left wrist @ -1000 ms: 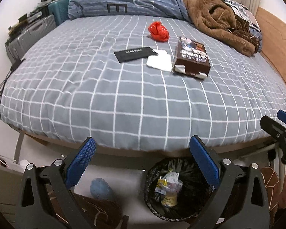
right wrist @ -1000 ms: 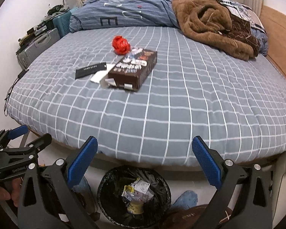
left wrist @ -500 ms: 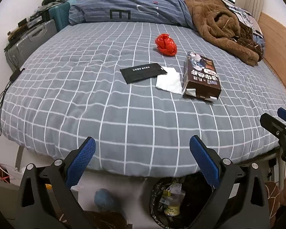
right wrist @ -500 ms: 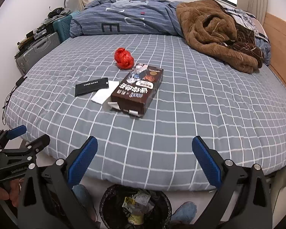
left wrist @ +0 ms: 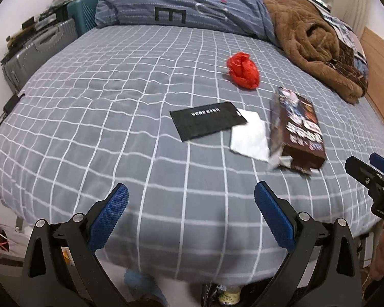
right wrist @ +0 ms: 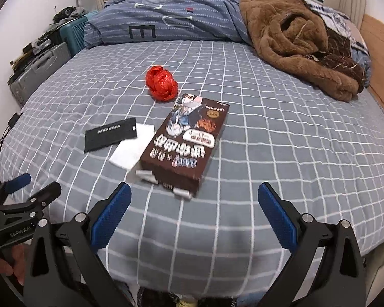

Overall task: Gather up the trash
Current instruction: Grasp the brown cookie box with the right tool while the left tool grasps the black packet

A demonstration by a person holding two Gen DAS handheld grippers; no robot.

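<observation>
Left hand-held gripper [left wrist: 191, 204] low in the frame, blue pads spread wide, nothing between them, hovering over the near edge of the bed [left wrist: 89, 128]. Right hand-held gripper [right wrist: 194, 204] likewise agape and empty at the bottom of its view. Beyond, on the grey checked sheet: brown box [right wrist: 184, 143] at centre of the right view, near flaps open; white tissue [right wrist: 131, 151] just left of it, touching, partly under a black packet [right wrist: 110, 134]. Crumpled red wrapper [right wrist: 161, 83] farther up, near the box's far end. Brown blanket [right wrist: 294, 41] at upper right, blue duvet [right wrist: 166, 23] across the top. Suitcases [right wrist: 42, 66] at upper left.
</observation>
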